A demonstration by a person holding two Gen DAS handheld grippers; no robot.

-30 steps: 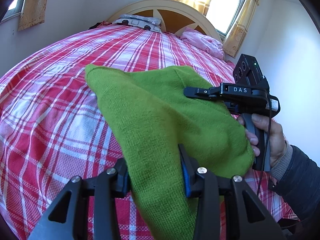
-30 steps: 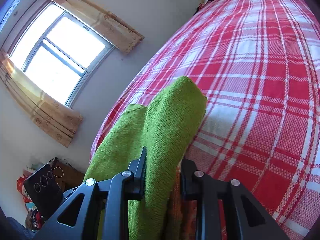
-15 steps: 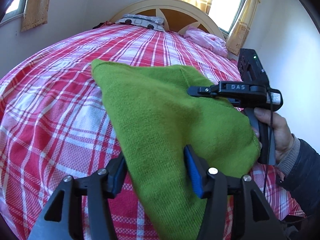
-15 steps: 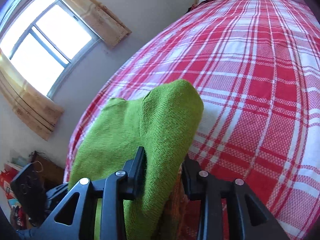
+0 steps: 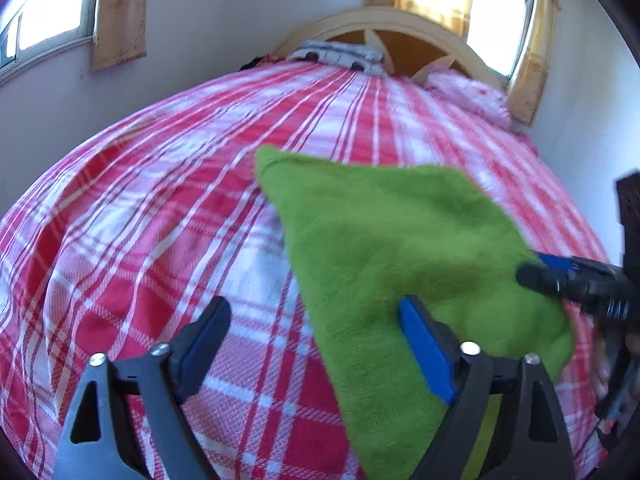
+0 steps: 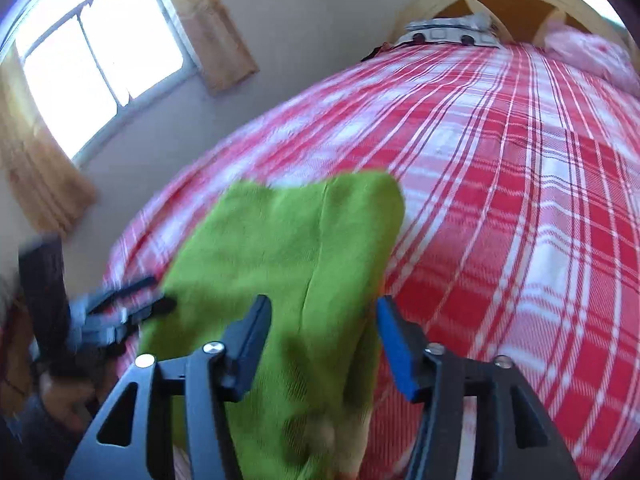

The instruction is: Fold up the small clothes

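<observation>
A green knitted garment (image 5: 400, 248) lies folded on the red and white plaid bed (image 5: 160, 220). My left gripper (image 5: 316, 344) hovers at its near edge with its jaws opening wide. The left pad is clear of the cloth, and the right finger (image 5: 424, 348) sits over the green edge without pinching it. In the right wrist view the same garment (image 6: 296, 240) runs between the fingers of my right gripper (image 6: 320, 340). Its jaws are opening too, and the pads stand off the cloth. Each gripper shows blurred in the other's view: the right gripper (image 5: 560, 280), the left gripper (image 6: 132, 304).
A curved wooden headboard (image 5: 400, 28) with a grey pillow (image 5: 340, 54) and a pink cloth (image 5: 468, 92) is at the far end of the bed. Curtained windows (image 6: 100, 56) line the walls. A person's hand (image 6: 60, 396) holds the left gripper.
Both grippers were shut on the green garment and have opened off it. The garment has settled flatter on the bed. The right gripper has swung aside and now looks blurred.
</observation>
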